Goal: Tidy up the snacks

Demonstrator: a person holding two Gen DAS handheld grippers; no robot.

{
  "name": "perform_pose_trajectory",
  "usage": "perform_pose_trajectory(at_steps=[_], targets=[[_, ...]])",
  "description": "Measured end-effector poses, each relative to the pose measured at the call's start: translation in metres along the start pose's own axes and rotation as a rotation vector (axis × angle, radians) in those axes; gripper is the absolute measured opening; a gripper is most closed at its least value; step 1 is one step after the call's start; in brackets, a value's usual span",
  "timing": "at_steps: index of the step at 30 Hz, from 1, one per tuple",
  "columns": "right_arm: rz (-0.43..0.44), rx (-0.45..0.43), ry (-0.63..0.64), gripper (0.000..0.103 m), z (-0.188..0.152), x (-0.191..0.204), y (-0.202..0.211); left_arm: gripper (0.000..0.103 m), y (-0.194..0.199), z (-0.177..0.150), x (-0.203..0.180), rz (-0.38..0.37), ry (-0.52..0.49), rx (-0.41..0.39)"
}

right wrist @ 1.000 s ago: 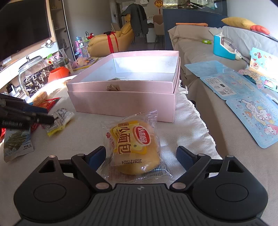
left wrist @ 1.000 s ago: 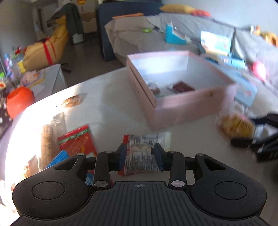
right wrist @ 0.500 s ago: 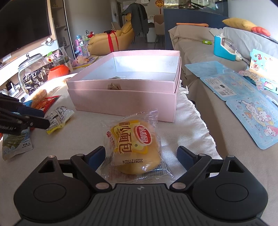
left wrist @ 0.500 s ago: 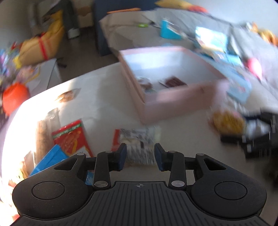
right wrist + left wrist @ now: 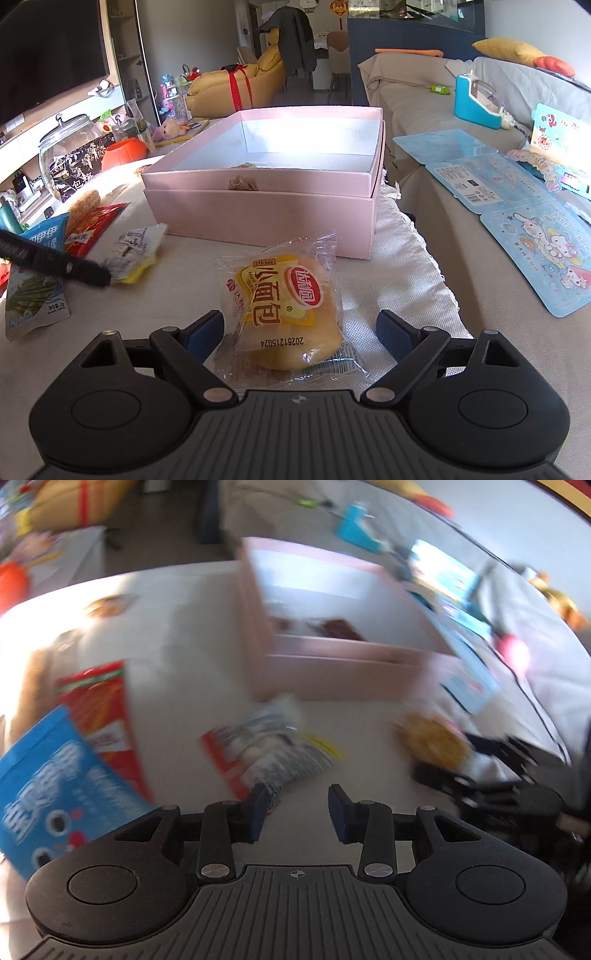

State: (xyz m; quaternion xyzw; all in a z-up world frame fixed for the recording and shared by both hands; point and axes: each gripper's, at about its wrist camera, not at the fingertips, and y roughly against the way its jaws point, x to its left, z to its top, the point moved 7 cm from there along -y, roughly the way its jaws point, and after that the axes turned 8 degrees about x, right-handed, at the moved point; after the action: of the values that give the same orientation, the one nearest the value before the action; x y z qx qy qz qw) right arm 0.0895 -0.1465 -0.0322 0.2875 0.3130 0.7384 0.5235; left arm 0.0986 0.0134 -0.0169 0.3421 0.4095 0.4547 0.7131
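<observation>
My left gripper (image 5: 297, 808) is open by a narrow gap over bare tabletop. A silver and red snack packet (image 5: 269, 746) lies just ahead and left of it, its corner at the left fingertip. In the right wrist view the same packet (image 5: 133, 251) lies at the tip of the left gripper's fingers (image 5: 74, 267). My right gripper (image 5: 300, 332) stands wide open around a yellow bread packet (image 5: 284, 310) on the table, pads clear of it. The open pink box (image 5: 258, 218) stands behind, with brown packets (image 5: 340, 627) inside.
A blue packet (image 5: 48, 775) and a red packet (image 5: 103, 709) lie at the table's left. A green seaweed packet (image 5: 33, 302) sits near the front left. A glass jar (image 5: 70, 155) stands beyond. Blue sheets (image 5: 517, 206) cover the sofa on the right.
The left wrist view has swung and rolled. The silver packet, earlier between the left jaws, now lies ahead and to their left. The right gripper and bread packet have not moved.
</observation>
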Motion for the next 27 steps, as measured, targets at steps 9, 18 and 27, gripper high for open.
perform_pose_trajectory(at_steps=[9,18,27], targets=[[0.000,0.000,0.000,0.090,0.000,0.000,0.000,0.041,-0.014,-0.006,-0.039,0.262,-0.431,0.023],[0.000,0.000,0.001,0.091,0.000,0.000,0.000,0.043,-0.026,-0.013,-0.054,0.150,-0.507,0.087],[0.000,0.000,0.001,0.091,0.000,0.000,0.000,0.044,-0.011,-0.001,-0.047,0.141,-0.456,0.021]])
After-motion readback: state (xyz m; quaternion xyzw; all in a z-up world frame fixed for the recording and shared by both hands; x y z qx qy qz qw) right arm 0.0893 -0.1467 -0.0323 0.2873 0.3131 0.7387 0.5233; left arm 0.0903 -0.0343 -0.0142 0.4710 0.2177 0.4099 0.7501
